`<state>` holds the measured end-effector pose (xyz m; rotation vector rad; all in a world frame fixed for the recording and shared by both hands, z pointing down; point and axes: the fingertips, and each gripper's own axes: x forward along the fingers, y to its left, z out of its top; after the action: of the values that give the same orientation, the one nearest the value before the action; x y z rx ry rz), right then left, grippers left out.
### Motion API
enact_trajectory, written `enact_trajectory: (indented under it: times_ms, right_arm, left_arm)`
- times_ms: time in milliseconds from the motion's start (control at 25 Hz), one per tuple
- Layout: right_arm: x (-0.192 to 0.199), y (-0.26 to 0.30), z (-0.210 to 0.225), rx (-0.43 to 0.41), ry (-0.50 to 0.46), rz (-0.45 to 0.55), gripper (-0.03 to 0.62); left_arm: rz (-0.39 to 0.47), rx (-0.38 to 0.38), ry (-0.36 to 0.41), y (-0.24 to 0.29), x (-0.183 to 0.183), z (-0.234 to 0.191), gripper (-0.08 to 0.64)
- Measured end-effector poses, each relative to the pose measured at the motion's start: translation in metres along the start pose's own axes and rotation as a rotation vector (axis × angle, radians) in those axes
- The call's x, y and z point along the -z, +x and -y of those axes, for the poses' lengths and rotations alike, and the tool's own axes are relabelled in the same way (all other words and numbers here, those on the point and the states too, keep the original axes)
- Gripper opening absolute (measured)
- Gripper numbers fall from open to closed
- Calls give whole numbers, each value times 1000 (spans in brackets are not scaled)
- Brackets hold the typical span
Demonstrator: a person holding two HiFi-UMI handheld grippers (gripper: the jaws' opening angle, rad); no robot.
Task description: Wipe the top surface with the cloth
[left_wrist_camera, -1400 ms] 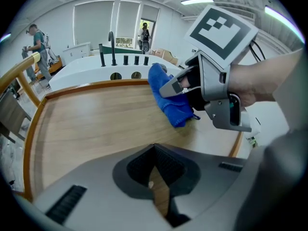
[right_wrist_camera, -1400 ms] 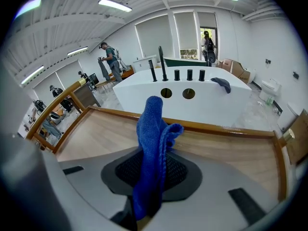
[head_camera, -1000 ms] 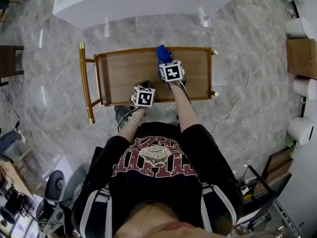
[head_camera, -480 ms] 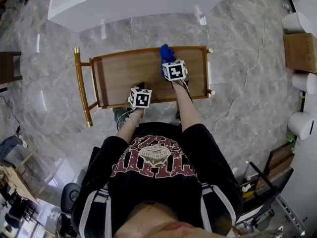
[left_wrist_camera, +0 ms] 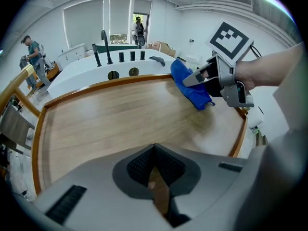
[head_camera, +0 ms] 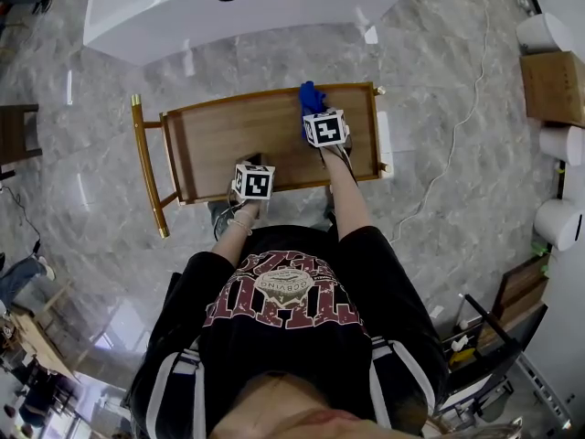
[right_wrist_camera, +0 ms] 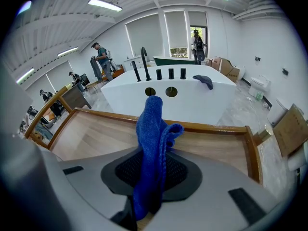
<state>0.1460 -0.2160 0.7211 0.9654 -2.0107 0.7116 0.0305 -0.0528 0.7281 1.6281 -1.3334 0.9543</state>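
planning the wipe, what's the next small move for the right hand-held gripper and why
Probably drag the blue cloth leftward: the right hand-held gripper clamps it at the far edge of the wooden top, right of centre, and most bare wood lies to its left.

Head view: the right gripper's (head_camera: 317, 115) marker cube is covering most of the blue terry cloth (head_camera: 311, 95), and only a tuft is showing beyond it. The left gripper's (head_camera: 257, 165) cube is hiding its jaws and part of the brown wooden tray top's (head_camera: 228, 135) near rim. The white bathtub (head_camera: 183, 16) is running off the top edge.

Right gripper view: the cloth's lower end is disappearing between the clamped jaws. The distant people (right_wrist_camera: 99, 57) are showing too small to detail.
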Motion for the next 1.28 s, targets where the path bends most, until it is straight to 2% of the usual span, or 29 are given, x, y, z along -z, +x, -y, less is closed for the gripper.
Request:
enact_trajectory:
  times_ms: [1280]
  right_arm:
    - [7,-18,80,99,-37,-23,89]
  left_arm:
    - [0,18,-2,2,-3,-1,49]
